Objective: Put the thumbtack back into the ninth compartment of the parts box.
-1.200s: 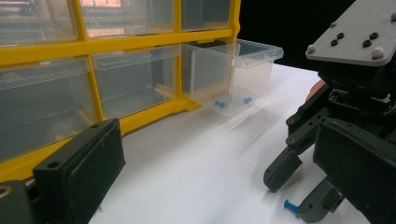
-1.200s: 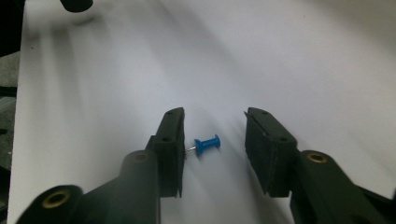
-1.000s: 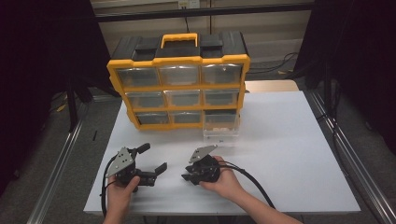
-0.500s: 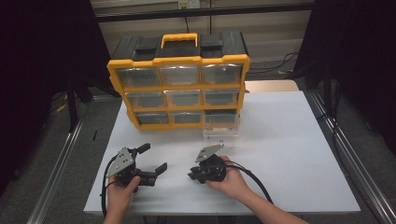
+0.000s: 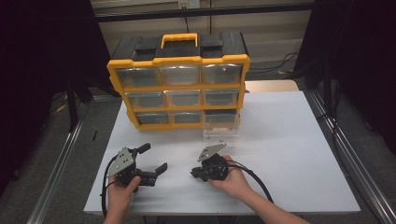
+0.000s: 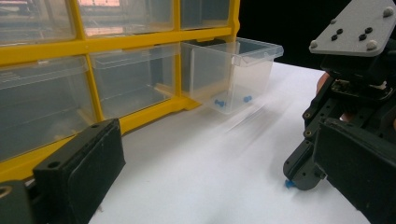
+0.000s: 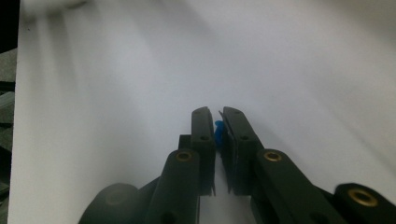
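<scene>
Right gripper [image 7: 217, 122] pinches a blue pin [image 7: 218, 129] near the pulled-out drawer [image 5: 221, 127].

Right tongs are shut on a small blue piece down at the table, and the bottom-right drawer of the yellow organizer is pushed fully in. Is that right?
Not quite. The bottom-right drawer of the yellow organizer is pulled out over the table, as the high view and the left gripper view show. The rest holds: the right tongs, whose jaws have just been closing, grip a small blue piece at the table.
</scene>
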A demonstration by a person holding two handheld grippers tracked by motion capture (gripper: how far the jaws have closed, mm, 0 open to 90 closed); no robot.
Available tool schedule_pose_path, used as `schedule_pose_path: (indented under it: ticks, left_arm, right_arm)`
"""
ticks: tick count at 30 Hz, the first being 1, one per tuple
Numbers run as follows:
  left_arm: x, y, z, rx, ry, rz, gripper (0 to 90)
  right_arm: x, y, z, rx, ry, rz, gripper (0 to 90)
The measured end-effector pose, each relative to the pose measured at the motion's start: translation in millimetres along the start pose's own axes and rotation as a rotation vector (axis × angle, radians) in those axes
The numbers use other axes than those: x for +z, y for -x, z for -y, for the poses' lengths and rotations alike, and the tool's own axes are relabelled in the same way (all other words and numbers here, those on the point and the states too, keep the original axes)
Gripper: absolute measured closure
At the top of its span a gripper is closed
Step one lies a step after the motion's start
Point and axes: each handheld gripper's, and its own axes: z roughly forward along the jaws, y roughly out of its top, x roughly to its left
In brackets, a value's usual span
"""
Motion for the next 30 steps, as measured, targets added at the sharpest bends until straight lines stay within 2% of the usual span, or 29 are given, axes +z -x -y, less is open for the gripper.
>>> schedule_pose_path:
  ticks: [6, 11, 12, 16, 28, 30]
  left_arm:
    - [-0.8, -0.1, -0.3, 0.008, -0.003, -0.008, 2.0]
    - [-0.8, 0.4, -0.2, -0.001, -0.001, -0.01, 2.0]
    - [-0.9, 0.3, -0.2, 0.0, -0.002, -0.009, 2.0]
    - [-0.8, 0.4, -0.2, 0.003, -0.006, -0.009, 2.0]
    - [-0.5, -0.2, -0.3, 0.01, -0.008, 0.0, 2.0]
    - [-0.9, 0.3, -0.2, 0.006, -0.008, -0.009, 2.0]
  right_arm:
    - [-0.6, 0.8, 0.1, 0.01, 0.004, -0.005, 84.6]
    - [-3.5, 2.2, -1.9, 0.007, 0.03, -0.004, 84.6]
    - [-4.0, 1.3, -2.5, 0.031, 0.036, -0.009, 84.6]
    - [-7.2, 3.6, -3.7, 0.037, 0.051, -0.011, 84.6]
    - [-25.3, 10.4, -11.4, 0.072, 0.102, -0.014, 84.6]
    - [-28.3, 10.9, -12.7, 0.069, 0.107, -0.009, 84.6]
